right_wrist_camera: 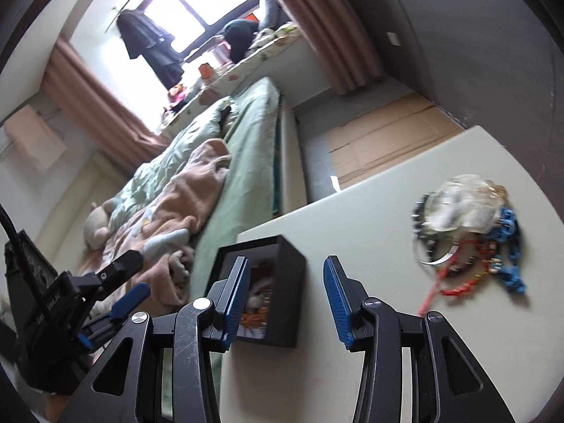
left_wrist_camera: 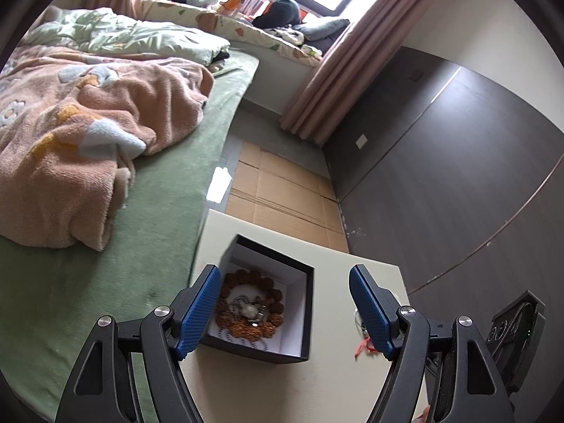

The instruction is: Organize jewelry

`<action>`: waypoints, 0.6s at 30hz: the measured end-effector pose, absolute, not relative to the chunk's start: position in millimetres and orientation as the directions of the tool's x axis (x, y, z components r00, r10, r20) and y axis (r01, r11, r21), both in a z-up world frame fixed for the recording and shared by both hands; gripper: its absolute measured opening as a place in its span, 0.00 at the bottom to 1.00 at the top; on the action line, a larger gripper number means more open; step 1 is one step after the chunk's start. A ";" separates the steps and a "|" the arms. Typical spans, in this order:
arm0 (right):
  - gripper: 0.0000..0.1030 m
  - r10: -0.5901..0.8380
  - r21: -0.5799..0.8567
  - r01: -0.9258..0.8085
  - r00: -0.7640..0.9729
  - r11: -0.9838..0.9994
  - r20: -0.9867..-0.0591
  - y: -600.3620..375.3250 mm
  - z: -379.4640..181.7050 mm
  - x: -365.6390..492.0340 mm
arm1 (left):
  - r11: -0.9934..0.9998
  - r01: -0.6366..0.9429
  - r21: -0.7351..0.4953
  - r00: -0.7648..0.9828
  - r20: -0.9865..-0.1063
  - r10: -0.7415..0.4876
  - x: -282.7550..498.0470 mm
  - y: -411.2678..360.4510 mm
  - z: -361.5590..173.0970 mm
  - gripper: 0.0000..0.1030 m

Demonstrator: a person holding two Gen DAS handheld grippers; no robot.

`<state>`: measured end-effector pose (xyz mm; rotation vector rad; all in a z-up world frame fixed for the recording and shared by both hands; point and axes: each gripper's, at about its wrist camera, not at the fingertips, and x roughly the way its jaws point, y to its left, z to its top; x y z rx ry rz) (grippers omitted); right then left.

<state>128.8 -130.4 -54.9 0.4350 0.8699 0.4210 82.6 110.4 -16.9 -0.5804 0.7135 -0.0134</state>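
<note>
A black open box (left_wrist_camera: 299, 303) with a white lining stands on the cream table (left_wrist_camera: 317, 387). In it lie a brown bead bracelet (left_wrist_camera: 246, 278) and a silver chain with a pale pendant (left_wrist_camera: 251, 312). My left gripper (left_wrist_camera: 283, 312) is open and empty, just above the box. In the right wrist view the box (right_wrist_camera: 285, 282) is at lower centre. A pile of loose jewelry (right_wrist_camera: 469, 232) lies to its right: clear, blue, red and silver pieces. My right gripper (right_wrist_camera: 287, 303) is open and empty over the table beside the box. The left gripper (right_wrist_camera: 123, 289) shows at the left.
A bed with a green sheet (left_wrist_camera: 158, 246) and a peach blanket (left_wrist_camera: 70, 148) runs along the table's left side. Flattened cardboard (left_wrist_camera: 282, 190) covers the floor beyond. A dark wall panel (left_wrist_camera: 458, 176) is at the right. A red string (left_wrist_camera: 365, 345) lies by my left gripper's right finger.
</note>
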 end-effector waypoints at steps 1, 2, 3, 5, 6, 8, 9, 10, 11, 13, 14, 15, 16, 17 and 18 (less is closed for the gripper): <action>0.43 0.516 0.532 -0.159 0.576 0.832 -0.634 -137.0 -55.1 128.4 | 0.844 -0.179 -0.506 0.762 -0.614 -0.207 83.2 107.7 -17.4 0.74; 0.43 0.510 0.537 -0.142 0.577 0.831 -0.637 -144.2 -55.2 128.2 | 0.844 -0.178 -0.505 0.761 -0.615 -0.207 83.9 105.0 -17.4 0.74; 0.43 0.503 0.538 -0.128 0.579 0.833 -0.642 -149.7 -55.3 128.3 | 0.846 -0.177 -0.504 0.760 -0.616 -0.208 84.7 101.5 -17.9 0.74; 0.43 0.474 0.526 -0.092 0.583 0.845 -0.660 -160.7 -55.3 129.7 | 0.846 -0.172 -0.504 0.756 -0.619 -0.215 86.7 95.2 -19.5 0.74; 0.44 0.459 0.521 -0.073 0.585 0.850 -0.668 -166.5 -55.3 130.0 | 0.847 -0.169 -0.505 0.753 -0.620 -0.219 87.7 91.9 -20.4 0.74; 0.57 0.429 0.516 -0.023 0.587 0.856 -0.686 -182.2 -56.4 128.9 | 0.849 -0.162 -0.503 0.748 -0.623 -0.227 90.2 84.7 -22.1 0.74; 0.66 0.423 0.520 -0.007 0.590 0.854 -0.688 -187.6 -57.1 128.4 | 0.851 -0.158 -0.500 0.745 -0.626 -0.230 91.6 80.7 -22.8 0.74; 0.69 0.415 0.526 0.015 0.594 0.850 -0.689 -194.3 -58.1 127.5 | 0.854 -0.153 -0.497 0.742 -0.629 -0.232 93.0 76.6 -23.4 0.74; 0.69 0.408 0.532 0.037 0.596 0.846 -0.691 -201.8 -59.3 127.3 | 0.857 -0.148 -0.494 0.739 -0.631 -0.236 94.4 72.4 -24.1 0.74; 0.69 0.406 0.547 0.073 0.590 0.834 -0.698 -214.0 -62.5 127.8 | 0.861 -0.139 -0.489 0.733 -0.636 -0.243 96.6 63.7 -25.9 0.74; 0.69 0.411 0.558 0.085 0.587 0.825 -0.697 -219.6 -64.2 128.6 | 0.864 -0.133 -0.486 0.729 -0.638 -0.247 98.0 58.7 -27.1 0.74; 0.69 0.416 0.570 0.101 0.582 0.815 -0.698 -226.3 -66.3 129.4 | 0.866 -0.124 -0.484 0.725 -0.640 -0.254 98.9 53.7 -28.2 0.74; 0.69 0.416 0.574 0.112 0.580 0.811 -0.701 -230.1 -67.7 129.8 | 0.869 -0.116 -0.480 0.721 -0.643 -0.259 100.3 48.5 -29.4 0.74; 0.69 0.412 0.576 0.127 0.578 0.808 -0.705 -234.2 -69.3 130.7 | 0.874 -0.106 -0.474 0.717 -0.646 -0.264 101.7 43.1 -30.5 0.74; 0.69 0.404 0.574 0.142 0.576 0.807 -0.710 -237.3 -70.5 131.7 | 0.879 -0.096 -0.466 0.713 -0.649 -0.266 103.5 37.2 -31.6 0.74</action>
